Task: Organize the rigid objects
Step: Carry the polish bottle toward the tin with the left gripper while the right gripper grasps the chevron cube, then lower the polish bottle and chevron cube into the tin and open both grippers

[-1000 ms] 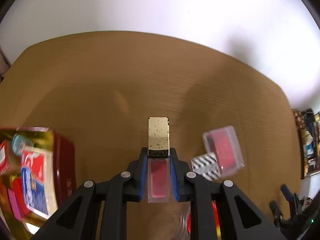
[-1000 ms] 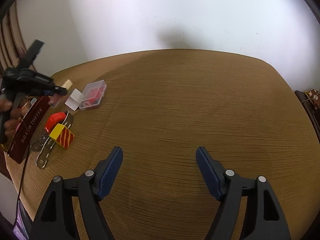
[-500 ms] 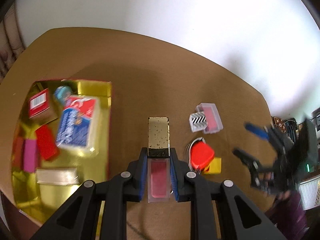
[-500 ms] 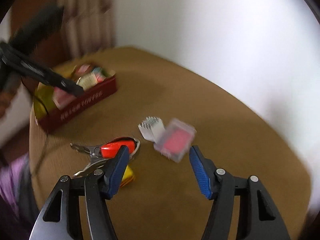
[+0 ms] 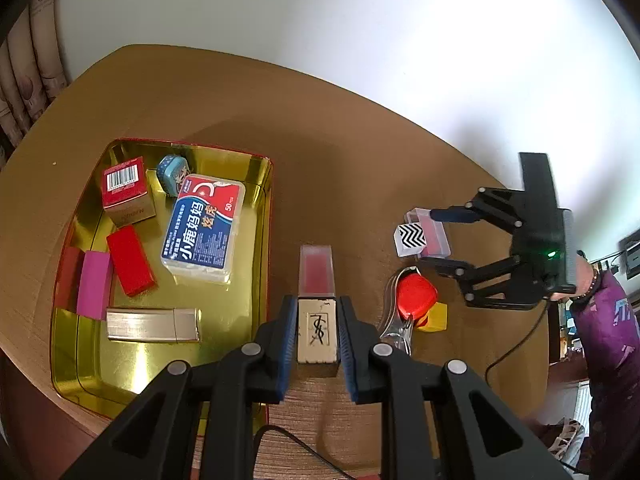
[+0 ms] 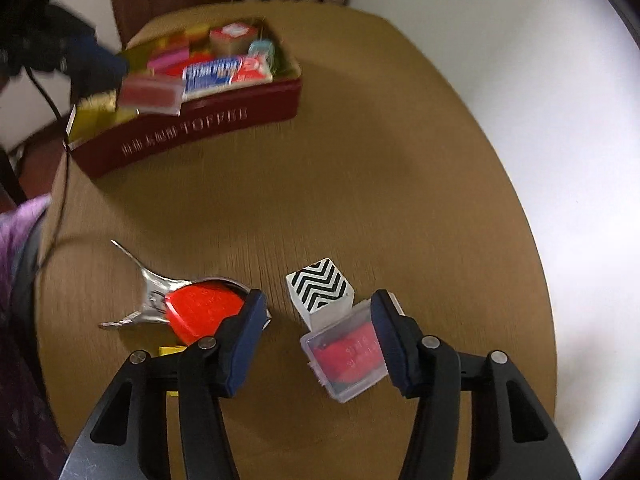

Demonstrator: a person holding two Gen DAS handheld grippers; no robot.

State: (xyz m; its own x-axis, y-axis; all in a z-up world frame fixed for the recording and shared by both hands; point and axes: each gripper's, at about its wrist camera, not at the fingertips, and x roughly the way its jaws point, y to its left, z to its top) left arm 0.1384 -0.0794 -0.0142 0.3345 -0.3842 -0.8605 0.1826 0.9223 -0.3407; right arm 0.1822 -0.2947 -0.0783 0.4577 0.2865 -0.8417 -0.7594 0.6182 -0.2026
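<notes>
Brown table point(image 5: 340, 152), white wall point(image 5: 360, 32), curtain point(image 5: 24, 72) at left.

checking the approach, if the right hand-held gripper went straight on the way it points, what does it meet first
Most likely the clear plastic case with the red insert, which lies between the open fingers of the right hand-held gripper; the zigzag-patterned cube sits just beyond it. Its jaws have just been closing. Depth is uncertain.

left hand-held gripper point(image 5: 316, 330): clamped | right hand-held gripper point(image 6: 316, 334): apart, just closing

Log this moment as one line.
left gripper: shut on lip gloss tube | right gripper: open, closing around clear plastic case | tin: partly filled
</notes>
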